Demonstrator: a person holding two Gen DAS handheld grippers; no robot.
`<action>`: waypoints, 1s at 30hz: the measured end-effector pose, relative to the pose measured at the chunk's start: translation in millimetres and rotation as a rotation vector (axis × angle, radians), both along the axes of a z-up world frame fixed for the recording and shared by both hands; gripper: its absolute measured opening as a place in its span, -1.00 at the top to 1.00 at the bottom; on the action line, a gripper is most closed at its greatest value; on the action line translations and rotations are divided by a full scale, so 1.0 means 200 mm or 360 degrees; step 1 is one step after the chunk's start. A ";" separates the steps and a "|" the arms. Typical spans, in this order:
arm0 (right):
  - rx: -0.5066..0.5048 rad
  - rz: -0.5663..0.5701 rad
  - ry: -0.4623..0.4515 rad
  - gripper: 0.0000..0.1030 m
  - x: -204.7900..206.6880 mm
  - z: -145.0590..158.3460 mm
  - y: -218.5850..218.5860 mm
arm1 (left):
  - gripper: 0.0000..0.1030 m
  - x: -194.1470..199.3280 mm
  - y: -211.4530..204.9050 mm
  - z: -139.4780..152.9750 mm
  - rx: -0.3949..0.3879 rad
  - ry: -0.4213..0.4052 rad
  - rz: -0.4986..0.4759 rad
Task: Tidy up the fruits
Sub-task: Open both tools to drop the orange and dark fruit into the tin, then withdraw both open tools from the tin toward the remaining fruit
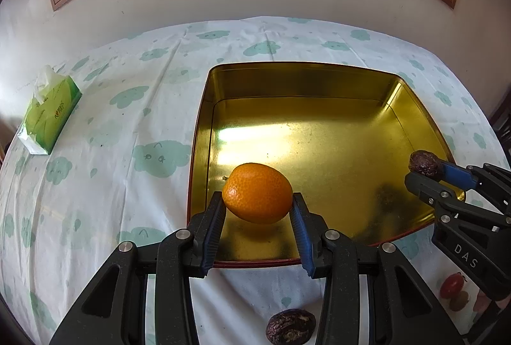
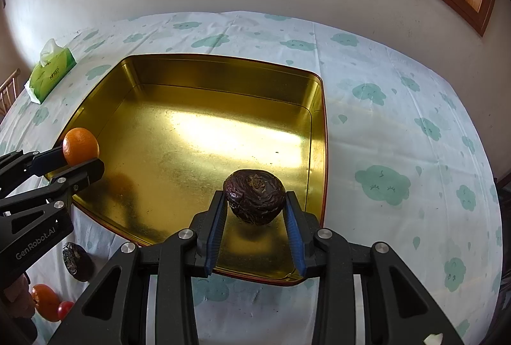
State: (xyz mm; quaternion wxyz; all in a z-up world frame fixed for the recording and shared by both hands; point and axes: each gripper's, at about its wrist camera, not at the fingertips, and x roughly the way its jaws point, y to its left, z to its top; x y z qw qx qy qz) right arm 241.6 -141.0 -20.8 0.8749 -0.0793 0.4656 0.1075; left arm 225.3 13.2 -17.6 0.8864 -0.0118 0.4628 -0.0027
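Observation:
My left gripper [image 1: 258,201] is shut on an orange tangerine [image 1: 257,197] and holds it over the near left part of a gold metal tray [image 1: 319,108]. My right gripper [image 2: 254,199] is shut on a wrinkled dark passion fruit [image 2: 254,196] and holds it over the tray's near right part [image 2: 223,95]. The right gripper with its fruit [image 1: 423,163] shows at the right in the left wrist view. The left gripper with the tangerine [image 2: 80,146] shows at the left in the right wrist view.
On the cloud-print tablecloth in front of the tray lie another passion fruit [image 1: 290,326], a red cherry tomato [image 1: 452,286], a greenish fruit [image 1: 459,301] and a second tangerine [image 2: 46,302]. A green tissue pack [image 1: 48,113] lies far left. A wall with a window is behind.

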 end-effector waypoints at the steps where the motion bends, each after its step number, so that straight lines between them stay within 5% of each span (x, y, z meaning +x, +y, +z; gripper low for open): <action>1: 0.0002 -0.0001 0.0001 0.34 0.00 0.00 0.00 | 0.17 0.00 0.00 0.00 0.0002 0.0000 -0.0001; 10: -0.0004 0.0025 -0.0020 0.13 -0.03 0.02 0.03 | 0.15 0.00 0.01 0.00 -0.0027 0.0014 0.0006; 30: 0.0077 0.0049 -0.0140 0.13 -0.29 0.24 0.00 | 0.13 -0.26 0.02 0.21 -0.0022 -0.0118 0.0019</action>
